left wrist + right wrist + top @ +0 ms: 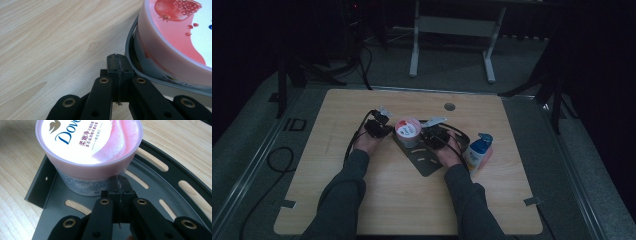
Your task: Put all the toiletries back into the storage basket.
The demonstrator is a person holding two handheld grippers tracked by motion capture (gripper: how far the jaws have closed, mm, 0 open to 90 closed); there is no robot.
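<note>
Jar [408,131] upright on dark slotted plate [424,160] mid-surface [412,200], between both tongs. Left tongs [117,58] together, just left of jar. Right tongs [119,180] together, at jar's right wall under lid rim. Both equally near.

Between the left hand-held gripper [384,126] and the right hand-held gripper [432,134] stands the pink tub [407,132] on its dark slotted tray [424,161], blocking any pass straight across. Just outside the right hand-held gripper a blue-capped bottle [478,151] crowds that side. Left of the left one, and ahead of both, the table [337,165] lies open.
</note>
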